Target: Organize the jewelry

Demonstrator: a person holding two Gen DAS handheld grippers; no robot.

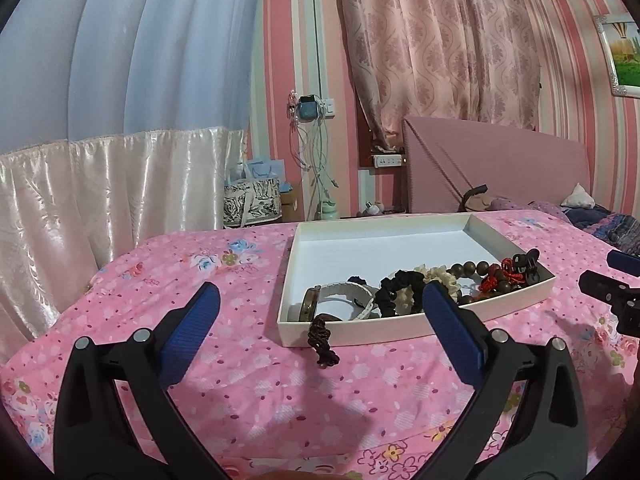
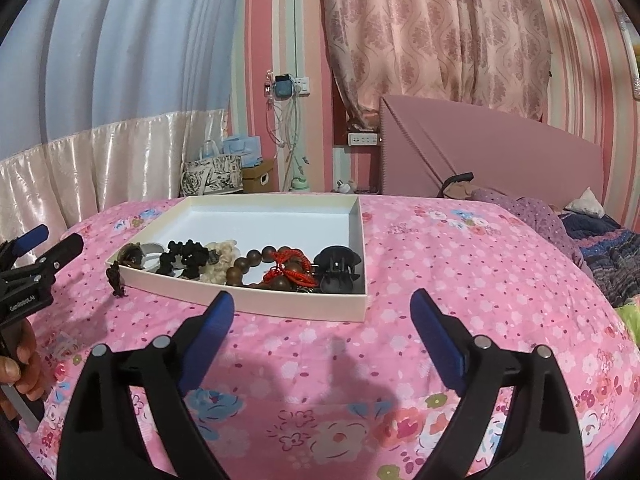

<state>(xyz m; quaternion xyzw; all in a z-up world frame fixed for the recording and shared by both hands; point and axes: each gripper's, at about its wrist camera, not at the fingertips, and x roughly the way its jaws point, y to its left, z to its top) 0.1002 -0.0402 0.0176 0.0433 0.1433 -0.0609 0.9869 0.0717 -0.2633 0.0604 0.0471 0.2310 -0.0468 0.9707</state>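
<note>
Room: I see the white box on the pink bed cover, jewelry heaped along its near wall, one dark braided piece hanging over its edge | Grippers: left gripper and right gripper sit low before it, tipped down, jaws wide, holding nothing.

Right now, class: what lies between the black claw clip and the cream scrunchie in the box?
Brown wooden beads with red cord, between the claw clip and scrunchie; clearest in the right wrist view.

Right tongs cut off by frame edge; watch half hidden behind box wall.
</note>
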